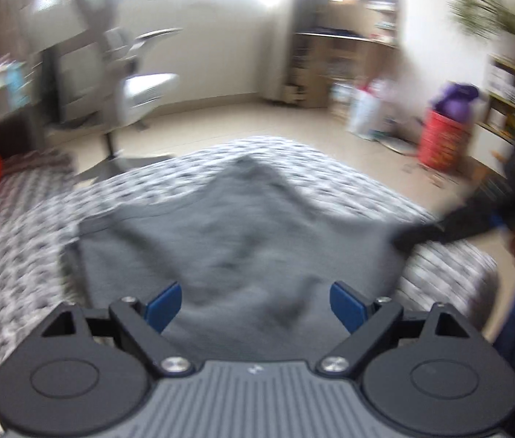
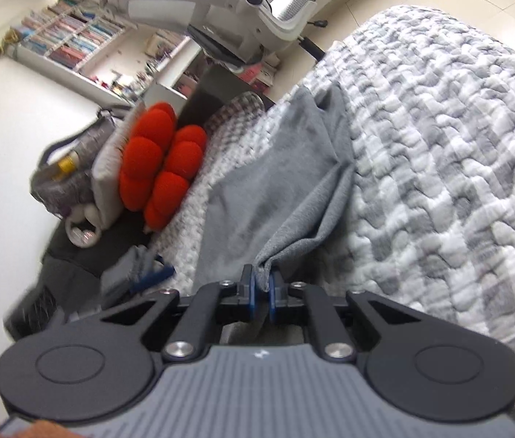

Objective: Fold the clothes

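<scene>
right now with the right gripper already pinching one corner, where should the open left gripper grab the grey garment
Probably the free near-left corner of the grey garment, coming from the near edge with one pad sliding under the hem. The cloth lies flat on the patterned bedspread, so only edges offer a pinch. The right gripper holds the opposite corner; the left gripper hovers open above.

Home bedroom: quilted bed (image 2: 458, 146), bookshelves (image 2: 71, 36).
</scene>
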